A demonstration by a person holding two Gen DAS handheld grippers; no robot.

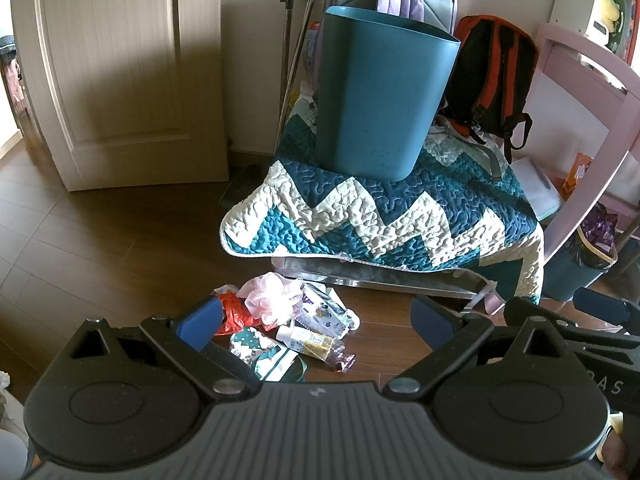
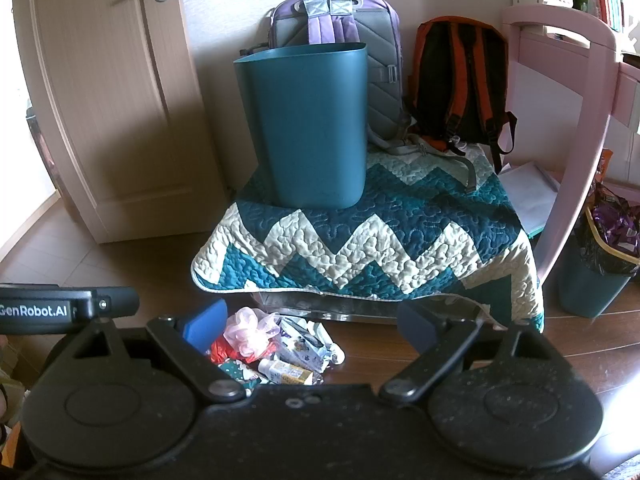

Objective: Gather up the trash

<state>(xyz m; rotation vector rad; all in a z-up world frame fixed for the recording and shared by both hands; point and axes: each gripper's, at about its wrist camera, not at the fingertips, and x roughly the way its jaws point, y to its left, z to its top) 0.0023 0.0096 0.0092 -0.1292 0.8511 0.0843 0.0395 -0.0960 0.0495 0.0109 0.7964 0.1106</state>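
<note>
Both claws wide open, nothing held. Left gripper [image 1: 318,322] and right gripper [image 2: 310,326] hover side by side above the floor, blue pads spread.

Trash pile [image 1: 288,328] sits on the dark wood floor [image 1: 100,240], just in front of the low bench: red plastic bag [image 1: 236,314], pink mesh puff [image 1: 270,298], small white-capped bottle [image 1: 308,340], printed wrappers. Print on them too small to read.

Teal bin [image 1: 380,92] stands upright on the zigzag quilt [image 1: 380,216] covering the bench, well above the pile. Purple backpack [image 2: 340,20] and orange backpack [image 2: 460,80] behind it.

Readable text: "GenRobot.AI" on the left gripper's body in the right wrist view; partial "AS" on the right one in the left wrist view.
</note>
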